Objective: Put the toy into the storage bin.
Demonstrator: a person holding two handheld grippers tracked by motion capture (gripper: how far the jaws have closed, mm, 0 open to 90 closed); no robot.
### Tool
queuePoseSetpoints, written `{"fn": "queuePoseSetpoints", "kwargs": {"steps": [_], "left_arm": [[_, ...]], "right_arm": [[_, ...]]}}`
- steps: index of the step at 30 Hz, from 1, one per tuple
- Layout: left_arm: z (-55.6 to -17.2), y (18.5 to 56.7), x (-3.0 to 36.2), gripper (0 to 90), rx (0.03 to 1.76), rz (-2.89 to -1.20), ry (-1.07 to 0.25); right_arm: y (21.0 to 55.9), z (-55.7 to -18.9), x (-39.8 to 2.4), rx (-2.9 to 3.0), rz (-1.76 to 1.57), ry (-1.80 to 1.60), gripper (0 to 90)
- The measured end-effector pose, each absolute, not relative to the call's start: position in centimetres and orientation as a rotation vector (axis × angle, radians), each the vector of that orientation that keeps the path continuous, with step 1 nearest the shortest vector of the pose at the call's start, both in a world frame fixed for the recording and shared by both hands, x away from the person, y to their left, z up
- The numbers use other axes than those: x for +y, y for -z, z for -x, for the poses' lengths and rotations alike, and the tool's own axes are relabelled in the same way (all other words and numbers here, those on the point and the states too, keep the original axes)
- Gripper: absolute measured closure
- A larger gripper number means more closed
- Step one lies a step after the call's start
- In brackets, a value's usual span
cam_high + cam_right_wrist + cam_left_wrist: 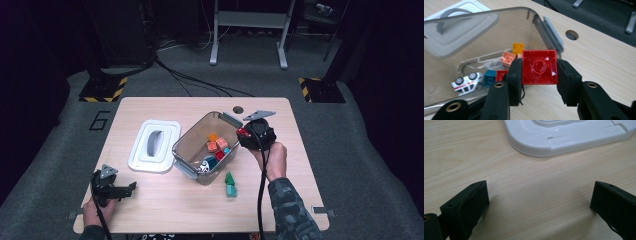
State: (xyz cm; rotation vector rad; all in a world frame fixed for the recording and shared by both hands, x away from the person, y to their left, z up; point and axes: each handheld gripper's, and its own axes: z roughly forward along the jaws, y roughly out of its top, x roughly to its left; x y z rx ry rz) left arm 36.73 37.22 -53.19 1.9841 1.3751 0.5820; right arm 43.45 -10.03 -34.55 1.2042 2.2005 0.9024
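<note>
I am pinching a red brick (539, 67) between my right gripper's (539, 75) jaws, just above the clear bin's (186, 145) rim, while inside are lying orange (518, 48), peach (508, 58) and teal bricks (489, 78) and an overturned toy car (466, 81).

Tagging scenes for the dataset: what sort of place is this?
Probably a lab or recording studio, not a home. A lone wooden table stands on grey carpet, black-and-yellow hazard tape marks stand bases on the floor, and cables trail toward a metal frame behind. The surroundings are dark.
</note>
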Motion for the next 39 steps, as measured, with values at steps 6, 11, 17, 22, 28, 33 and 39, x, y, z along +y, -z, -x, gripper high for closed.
{"fn": "queuePoseSetpoints", "kwargs": {"steps": [6,11,17,22,28,33,39], "left_arm": [[-36.7,53.2,37.2,1.6,1.375,-1.984,-0.581],[-36.7,53.2,37.2,1.6,1.375,-1.984,-0.581],[-36.7,53.2,37.2,1.6,1.375,-1.981,-0.584],[-36.7,53.2,37.2,1.6,1.375,-1.984,-0.581],[-36.7,53.2,37.2,1.6,1.376,-1.981,-0.585],[-36.7,53.2,37.2,1.6,1.375,-1.982,-0.583],[-36.7,53.2,37.2,1.6,1.375,-1.985,-0.582]], "right_arm": [[35.0,-43.6,-8.0,2.260,-1.138,-0.918,58.9],[35.7,-43.6,-6.8,2.321,-1.105,-0.909,58.9],[36.9,-43.3,-5.5,2.396,-1.072,-0.887,58.8],[37.8,-43.0,-4.6,2.449,-1.035,-0.876,58.8],[37.9,-42.5,-4.3,2.497,-1.007,-0.861,58.6],[38.1,-42.2,-4.2,2.513,-1.004,-0.855,58.5],[38.2,-41.9,-4.2,2.526,-0.989,-0.853,58.0]]}}
